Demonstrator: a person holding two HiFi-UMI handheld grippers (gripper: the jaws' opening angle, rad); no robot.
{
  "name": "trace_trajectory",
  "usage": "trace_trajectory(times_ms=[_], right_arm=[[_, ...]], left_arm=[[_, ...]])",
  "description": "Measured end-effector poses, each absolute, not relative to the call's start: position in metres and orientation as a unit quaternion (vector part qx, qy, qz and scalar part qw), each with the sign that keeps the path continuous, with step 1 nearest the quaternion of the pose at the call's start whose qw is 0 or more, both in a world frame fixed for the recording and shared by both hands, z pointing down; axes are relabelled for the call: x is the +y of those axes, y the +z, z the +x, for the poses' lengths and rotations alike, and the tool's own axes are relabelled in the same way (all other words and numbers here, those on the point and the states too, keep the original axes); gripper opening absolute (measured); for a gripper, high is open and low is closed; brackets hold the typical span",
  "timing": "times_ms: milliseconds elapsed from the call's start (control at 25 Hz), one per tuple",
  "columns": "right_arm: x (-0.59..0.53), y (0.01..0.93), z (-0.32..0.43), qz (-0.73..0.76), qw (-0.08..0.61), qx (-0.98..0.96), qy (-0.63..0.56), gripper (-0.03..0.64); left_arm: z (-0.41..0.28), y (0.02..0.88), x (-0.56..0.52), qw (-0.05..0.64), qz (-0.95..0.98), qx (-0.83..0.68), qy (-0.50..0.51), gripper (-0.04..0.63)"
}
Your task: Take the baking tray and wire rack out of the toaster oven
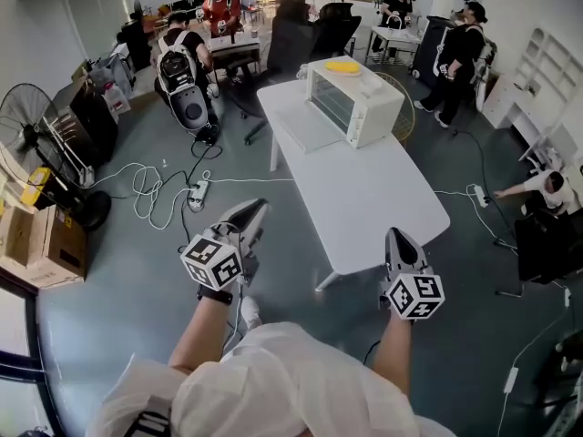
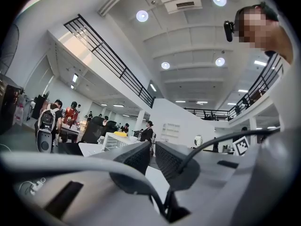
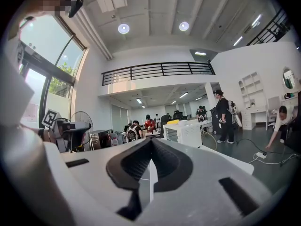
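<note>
Nearest the camera, the left gripper (image 2: 153, 155) is held a little above level, with its jaws a narrow slit apart and nothing between them. The right gripper (image 3: 150, 149) is held level, with its jaws pressed together on nothing. Both are carried just short of the near end of a white table (image 1: 364, 203). At the table's far end, well apart from both grippers, the white toaster oven (image 1: 358, 100) is placed, with a flat yellow object (image 1: 343, 66) laid on its roof. Neither the baking tray nor the wire rack can be seen on the table or in either gripper, so both are judged to be inside the oven. Whether its glass door is let down cannot be told from here. The task is therefore judged to be at its very start: the oven is yet to be reached, the door is to be opened if shut, and the tray and rack are each to be drawn out and set down. Around the table a grey floor (image 1: 118, 280) is crossed by white cables and a power strip (image 1: 198, 195), and a pedestal fan (image 1: 32, 127) and cardboard boxes (image 1: 44, 237) are ranged at the left. Farther off, people are seated at desks, and white shelving (image 1: 537, 71) is set against the right wall.
</note>
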State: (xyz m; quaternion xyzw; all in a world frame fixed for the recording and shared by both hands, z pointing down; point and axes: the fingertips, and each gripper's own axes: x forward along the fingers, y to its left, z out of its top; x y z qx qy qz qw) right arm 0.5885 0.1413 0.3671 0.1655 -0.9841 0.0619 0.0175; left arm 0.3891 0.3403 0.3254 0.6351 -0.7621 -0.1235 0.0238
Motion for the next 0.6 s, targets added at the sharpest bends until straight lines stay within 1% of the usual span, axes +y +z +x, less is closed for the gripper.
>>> trace_trajectory(times_ms=[360,600], right_arm=[[0.149,0.377,0.577,0.158,0.03,-0.986,0.052,0.003],[0.154,0.391,0.54,0.142,0.043,-0.987,0.063,0.005]], left_arm=[[0.377,0.337,0.344,0.037,0.635,-0.76,-0.131,0.034],[0.346,0.348,0.365,0.046,0.614,-0.776,-0.133,0.034]])
